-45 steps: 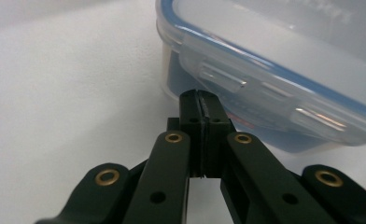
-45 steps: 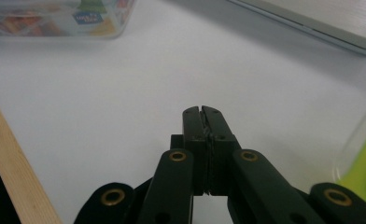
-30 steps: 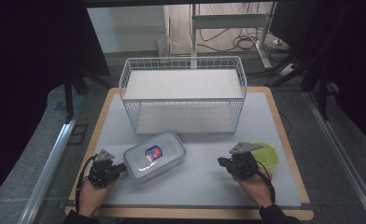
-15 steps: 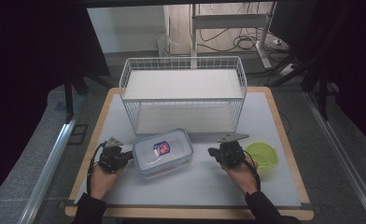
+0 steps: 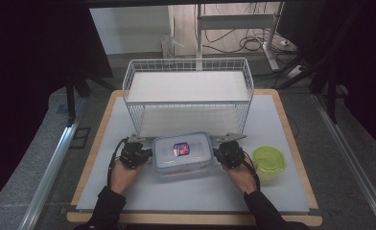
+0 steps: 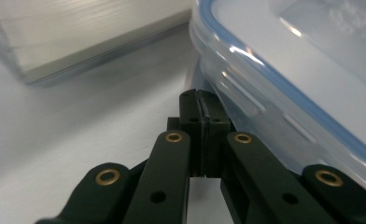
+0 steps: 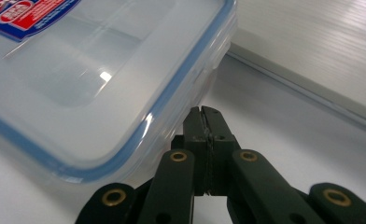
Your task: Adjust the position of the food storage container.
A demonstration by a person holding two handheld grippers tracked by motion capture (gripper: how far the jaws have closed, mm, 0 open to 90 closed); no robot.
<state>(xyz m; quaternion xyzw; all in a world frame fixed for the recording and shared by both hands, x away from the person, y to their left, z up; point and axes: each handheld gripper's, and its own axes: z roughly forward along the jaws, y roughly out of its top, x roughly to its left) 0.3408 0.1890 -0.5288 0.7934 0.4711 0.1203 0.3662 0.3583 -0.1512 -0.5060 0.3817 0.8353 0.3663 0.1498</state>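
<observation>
A clear rectangular food box with a blue-sealed lid and a red-and-blue label [image 5: 182, 152] lies on the white mat, just in front of the wire basket. My left gripper [image 5: 145, 154] is at the box's left end, jaws shut with nothing between them, tips at the box's side [image 6: 246, 93]. At the right end my right gripper [image 5: 219, 154] is likewise shut, tips close under the lid's rim [image 7: 139, 126]. In the gripper views the left gripper [image 6: 200, 100] and the right gripper [image 7: 204, 116] each show pads pressed together.
A white wire basket [image 5: 188, 91] stands at the back of the mat, close behind the box. A green-lidded round tub [image 5: 268, 162] sits right of my right hand. The mat's wooden edge [image 5: 291, 139] runs along the sides.
Both hands have moved away from me toward the basket, and the box between them has slid the same way and turned square to the basket. The right gripper has left the green tub.
</observation>
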